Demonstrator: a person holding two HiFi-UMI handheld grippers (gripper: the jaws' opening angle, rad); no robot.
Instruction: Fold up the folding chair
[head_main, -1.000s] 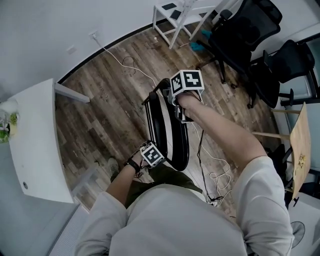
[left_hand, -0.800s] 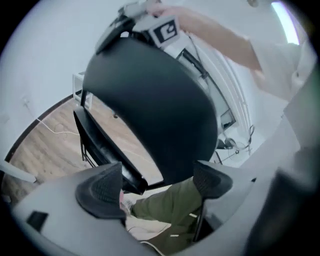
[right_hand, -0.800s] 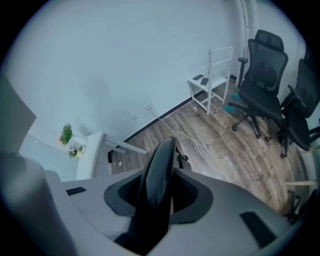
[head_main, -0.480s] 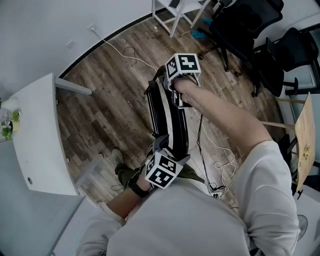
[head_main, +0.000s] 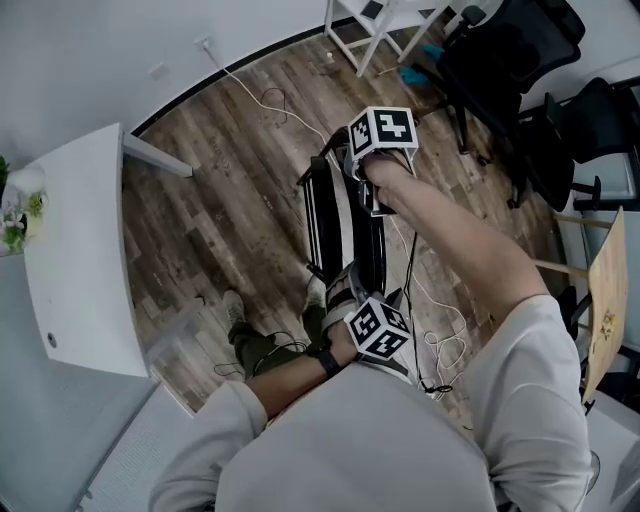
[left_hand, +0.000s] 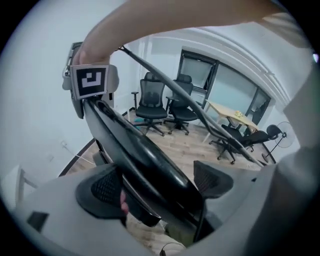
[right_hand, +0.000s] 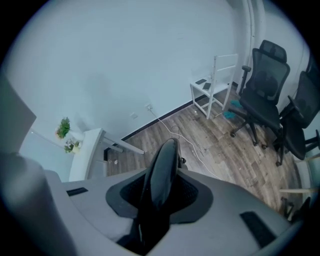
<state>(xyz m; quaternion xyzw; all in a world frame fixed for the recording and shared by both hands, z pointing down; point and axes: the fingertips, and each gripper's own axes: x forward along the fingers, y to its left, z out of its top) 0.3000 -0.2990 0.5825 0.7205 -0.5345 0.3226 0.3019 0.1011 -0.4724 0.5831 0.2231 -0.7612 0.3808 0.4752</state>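
Black glossy folding chair (head_main: 345, 235) stands on edge on the wooden plank floor (head_main: 230, 200), right in front of the person, its two panels nearly flat against each other. At the far end the right tongs (head_main: 368, 198) are clamped narrow on the thin top rim, and their own view shows the rim sitting squarely between the pads. At the near end the left tongs (head_main: 345, 292) are spread wide around the thick stacked edge, and the pads look to be bearing on both flanks. This looks like the closing squeeze, I'd say. The right side should act as the anchor, holding the rim upright and steady. The left side should press the seat panel flush into the back, pushing straight across rather than twisting. That gloss looks slippery, so a firm, square bite matters, with the feet planted until the panels meet.
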